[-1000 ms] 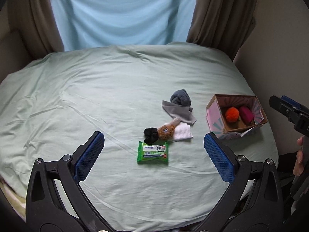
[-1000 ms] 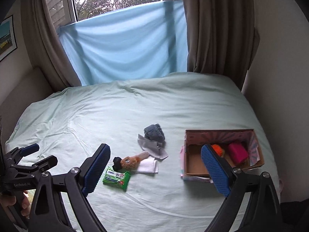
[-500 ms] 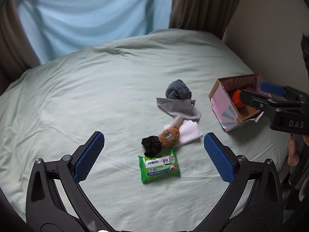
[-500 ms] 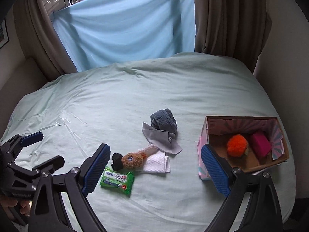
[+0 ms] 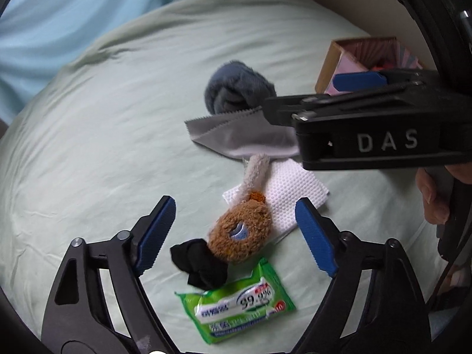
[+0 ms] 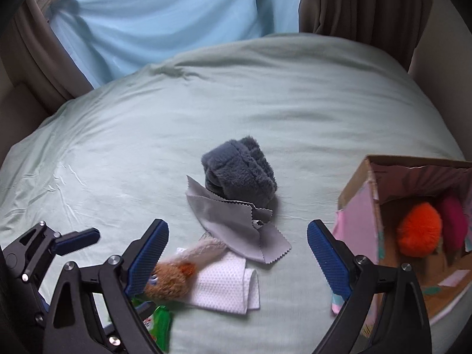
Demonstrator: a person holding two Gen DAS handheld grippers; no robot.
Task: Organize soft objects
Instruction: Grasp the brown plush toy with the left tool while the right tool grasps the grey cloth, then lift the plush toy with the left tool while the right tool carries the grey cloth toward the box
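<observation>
Left gripper (image 5: 234, 234) jaws wide apart, holding nothing, w/ brown plush toy (image 5: 243, 236) lying between the pads on the bed sheet (image 5: 103, 135). Right gripper (image 6: 237, 255) also spread open, empty, above grey cloth (image 6: 236, 224) & white cloth (image 6: 224, 287). Dark fuzzy bundle (image 6: 240, 174) touches grey cloth's far edge. Black sock (image 5: 199, 265) & green wipes pack (image 5: 236, 303) just beside toy. Cardboard box (image 6: 371, 177) at right edge of bed holds orange pom (image 6: 419, 228) & pink item (image 6: 452, 224). Broad bare sheet to the left & far side.
</observation>
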